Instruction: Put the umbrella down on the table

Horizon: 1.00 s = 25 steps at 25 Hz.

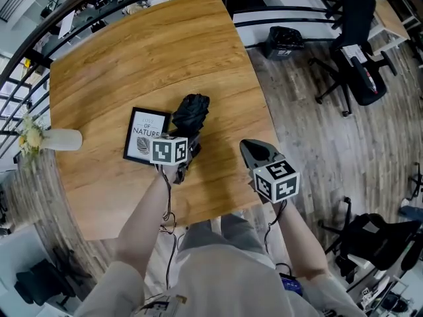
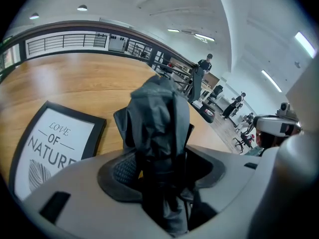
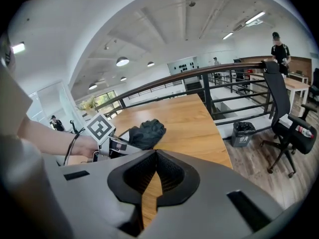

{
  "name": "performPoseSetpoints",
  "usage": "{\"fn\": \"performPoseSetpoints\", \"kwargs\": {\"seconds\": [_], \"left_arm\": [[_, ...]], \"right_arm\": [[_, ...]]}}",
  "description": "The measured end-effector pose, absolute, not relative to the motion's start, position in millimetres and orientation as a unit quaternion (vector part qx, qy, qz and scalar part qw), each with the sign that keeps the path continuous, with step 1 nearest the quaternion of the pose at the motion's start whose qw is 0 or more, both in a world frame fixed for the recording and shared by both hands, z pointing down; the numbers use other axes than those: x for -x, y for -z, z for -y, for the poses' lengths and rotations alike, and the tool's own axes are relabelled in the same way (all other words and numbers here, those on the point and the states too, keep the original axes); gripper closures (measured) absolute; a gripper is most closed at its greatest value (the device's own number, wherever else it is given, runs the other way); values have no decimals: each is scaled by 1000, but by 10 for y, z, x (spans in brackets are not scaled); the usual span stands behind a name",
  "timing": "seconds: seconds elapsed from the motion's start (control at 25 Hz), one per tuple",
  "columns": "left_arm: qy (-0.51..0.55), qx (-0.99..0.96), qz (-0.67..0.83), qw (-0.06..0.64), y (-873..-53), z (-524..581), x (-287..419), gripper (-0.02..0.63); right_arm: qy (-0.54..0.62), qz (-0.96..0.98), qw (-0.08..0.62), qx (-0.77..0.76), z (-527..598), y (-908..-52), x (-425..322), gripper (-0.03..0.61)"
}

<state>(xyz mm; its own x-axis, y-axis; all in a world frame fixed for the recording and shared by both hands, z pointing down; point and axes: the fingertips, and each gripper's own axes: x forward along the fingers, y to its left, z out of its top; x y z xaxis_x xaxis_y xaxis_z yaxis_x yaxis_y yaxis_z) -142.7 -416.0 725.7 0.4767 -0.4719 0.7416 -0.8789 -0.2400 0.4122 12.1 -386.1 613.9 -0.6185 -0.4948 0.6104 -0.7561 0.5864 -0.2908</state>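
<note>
- The folded black umbrella (image 1: pixel 192 113) is lying on the wooden table (image 1: pixel 145 51), with its bunched end pointing toward 12 o'clock from the person. Its near end is running between the jaws of the left gripper (image 2: pixel 159 168).
- The left gripper's jaws are standing wide around the umbrella. A sliver of tabletop is showing between the ribbed pad (image 2: pixel 123 169) at 9 o'clock and the fabric. Loose folds are covering the opposite pad, so contact on that side is impossible to judge.
- In the head view, the marker cube is hiding those jaws and the hand behind them.
- The right gripper (image 3: pixel 155 156) is holding nothing. Its jaw tips are meeting, leaving only a thin slit behind them, and it is hovering over the table's edge at 3 o'clock of the umbrella.
- A black picture frame (image 1: pixel 145 136) is lying flat just beside the umbrella at 9 o'clock. The left gripper view is cutting off its lettering.
- A white vase (image 1: pixel 63 139) at the table's 9 o'clock edge is holding pale flowers (image 1: pixel 30 136), which are blurring at the picture's rim.
- A bin (image 1: pixel 284 40) with a dark liner is standing on the floor at 1 o'clock; its contents are unclear.
- Bare tabletop is stretching from the umbrella toward 12 o'clock, ending at a railing (image 3: pixel 189 76).
- An office chair (image 1: pixel 360 45) is standing well apart at 2 o'clock.
</note>
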Motion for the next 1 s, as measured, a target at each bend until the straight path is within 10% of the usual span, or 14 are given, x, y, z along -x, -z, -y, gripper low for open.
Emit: {"fn": "performPoseSetpoints", "kwargs": {"seconds": [0.44, 1.0], "left_arm": [[-193, -794, 448, 363, -6541, 4165, 1355, 392], [-96, -873, 463, 122, -4225, 4036, 1465, 507]], "right_arm": [[-222, 887, 181, -363, 3890, -5483, -29, 552], [-78, 914, 54, -395, 3837, -3567, -142, 552]]}}
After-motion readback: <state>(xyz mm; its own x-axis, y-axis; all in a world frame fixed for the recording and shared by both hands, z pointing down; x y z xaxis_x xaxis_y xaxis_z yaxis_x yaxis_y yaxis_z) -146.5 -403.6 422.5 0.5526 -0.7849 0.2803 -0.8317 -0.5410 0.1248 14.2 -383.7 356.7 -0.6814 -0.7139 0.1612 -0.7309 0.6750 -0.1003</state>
